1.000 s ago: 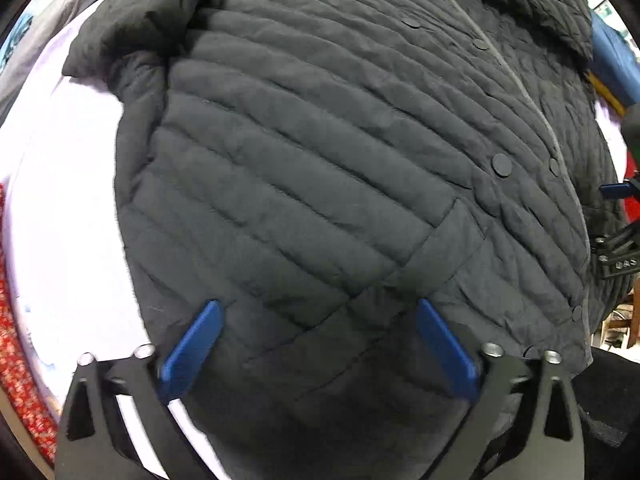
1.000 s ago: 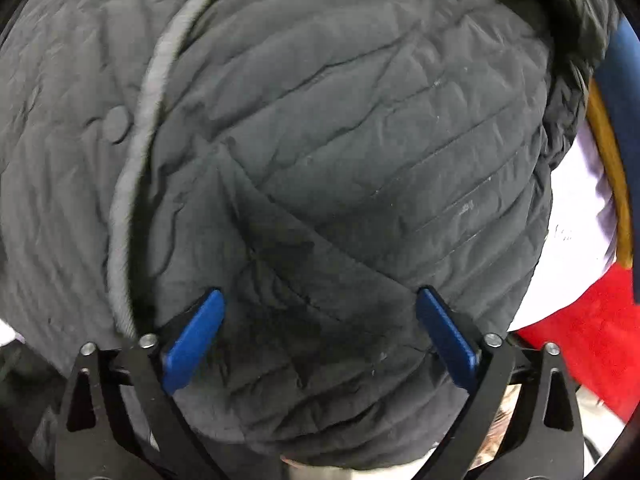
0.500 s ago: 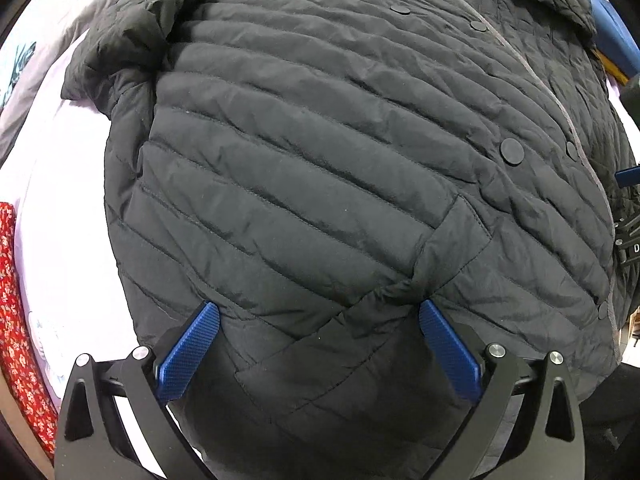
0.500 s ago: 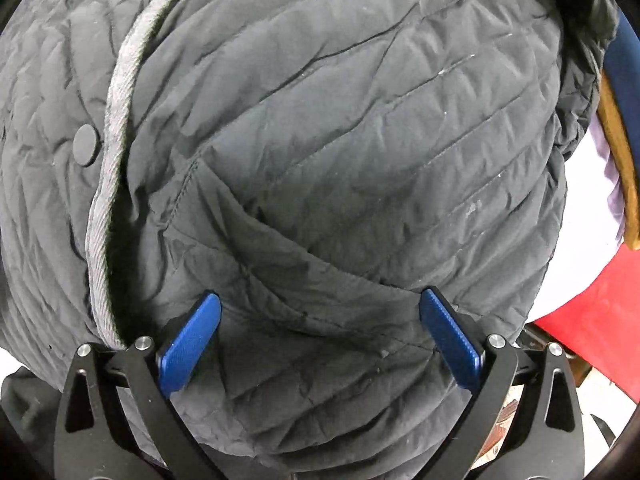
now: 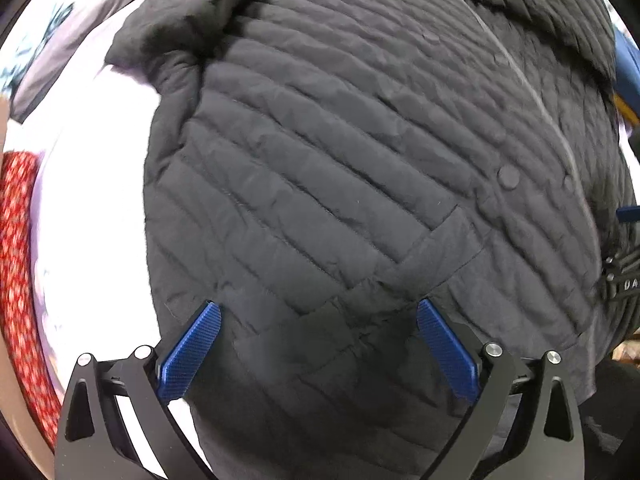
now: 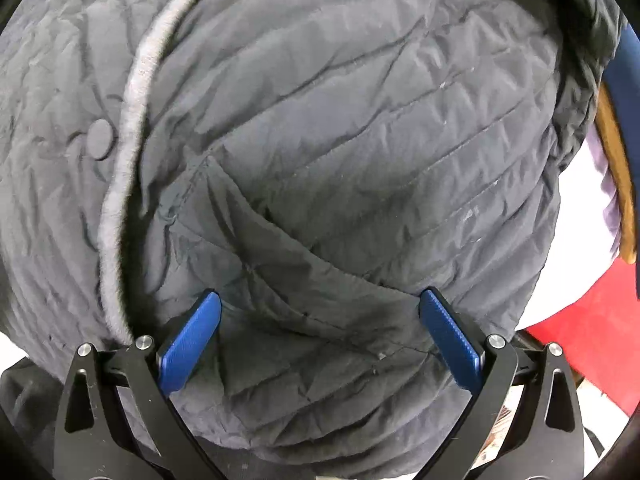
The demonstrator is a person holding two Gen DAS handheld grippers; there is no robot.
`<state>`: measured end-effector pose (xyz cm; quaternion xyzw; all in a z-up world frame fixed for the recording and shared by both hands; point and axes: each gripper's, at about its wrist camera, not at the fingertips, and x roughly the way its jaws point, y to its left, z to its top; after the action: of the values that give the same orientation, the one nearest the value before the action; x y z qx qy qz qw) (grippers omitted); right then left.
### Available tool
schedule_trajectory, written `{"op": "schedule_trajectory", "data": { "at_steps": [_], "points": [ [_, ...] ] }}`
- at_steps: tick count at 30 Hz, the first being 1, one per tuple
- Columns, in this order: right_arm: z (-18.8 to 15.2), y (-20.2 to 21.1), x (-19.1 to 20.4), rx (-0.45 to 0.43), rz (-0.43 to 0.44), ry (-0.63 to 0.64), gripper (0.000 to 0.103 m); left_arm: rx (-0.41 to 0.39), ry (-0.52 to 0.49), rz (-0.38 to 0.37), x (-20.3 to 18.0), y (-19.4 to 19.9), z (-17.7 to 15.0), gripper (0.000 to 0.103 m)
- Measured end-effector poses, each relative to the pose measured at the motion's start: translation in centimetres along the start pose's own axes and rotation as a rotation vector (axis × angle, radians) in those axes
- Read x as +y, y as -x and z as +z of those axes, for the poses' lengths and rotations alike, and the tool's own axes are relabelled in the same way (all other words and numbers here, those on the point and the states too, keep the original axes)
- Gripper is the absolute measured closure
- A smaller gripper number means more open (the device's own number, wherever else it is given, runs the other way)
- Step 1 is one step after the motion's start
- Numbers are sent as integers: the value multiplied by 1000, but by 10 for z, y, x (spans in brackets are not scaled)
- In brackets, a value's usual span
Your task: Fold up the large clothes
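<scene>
Quilted black jacket (image 5: 360, 184) lies spread front-up on a white surface (image 5: 92, 208), filling the field ahead of both pairs of fingers. Left gripper (image 5: 318, 346): the blue pads (image 5: 190, 350) stand wide apart, with the lower hem region and a slanted pocket flap (image 5: 436, 248) lying between and just beyond them; nothing is pinched, and whether the tips touch the fabric cannot be told. Right gripper (image 6: 320, 340): the blue pads (image 6: 450, 338) are likewise fully spread over the other front panel, with a pocket opening (image 6: 280, 244) running between them and the grey-trimmed placket (image 6: 132, 128) and a snap button (image 6: 100, 136) beyond the left finger. No cloth is held here either.

Step in hand, as judged: approach to the hem, before the first fold; the garment appears laid out and closed, with no fold yet made. The next move probably calls for both grippers to descend onto the bottom edge, each closing on the full thickness of padded layers, so that the hem can be carried up towards the collar evenly.

Beyond the right fingers, to their right, a red cloth (image 6: 580, 340) and a blue and wooden edge (image 6: 618, 168) border the jacket; to the left of the left fingers lies a red patterned fabric (image 5: 20, 280).
</scene>
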<state>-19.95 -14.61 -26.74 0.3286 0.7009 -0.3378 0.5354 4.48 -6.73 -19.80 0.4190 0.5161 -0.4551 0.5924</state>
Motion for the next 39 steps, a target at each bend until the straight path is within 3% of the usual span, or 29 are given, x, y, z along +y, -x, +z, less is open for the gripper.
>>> {"op": "schedule_trajectory", "data": {
  "at_steps": [6, 9, 12, 15, 22, 25, 30, 36, 37, 39],
  "points": [
    [10, 42, -17, -161, 46, 0, 5, -68, -14, 100, -2, 35, 20, 8],
    [19, 58, -36, -225, 103, -44, 5, -104, -65, 187, -7, 46, 43, 8],
    [29, 69, -58, -272, 148, -108, 5, -139, -73, 209, -10, 56, 72, 10],
    [39, 74, -80, -286, 186, -174, 5, -153, -58, 178, -8, 62, 98, 14],
    [54, 82, -122, -330, 239, -252, 5, -182, 14, -7, -23, 60, 156, 15],
    [47, 78, -123, -330, 258, -278, 5, -218, 54, -78, -22, 59, 195, 15],
    [34, 76, -132, -336, 267, -287, 5, -249, -3, -53, -28, 44, 276, 15],
    [24, 72, -133, -340, 252, -298, 5, -227, -97, -32, -49, 8, 340, 19],
    [21, 71, -134, -337, 250, -301, 5, -213, -109, -37, -54, 2, 346, 21],
    [20, 67, -136, -326, 249, -309, 5, -166, -128, -62, -62, -12, 353, 34]
  ]
}}
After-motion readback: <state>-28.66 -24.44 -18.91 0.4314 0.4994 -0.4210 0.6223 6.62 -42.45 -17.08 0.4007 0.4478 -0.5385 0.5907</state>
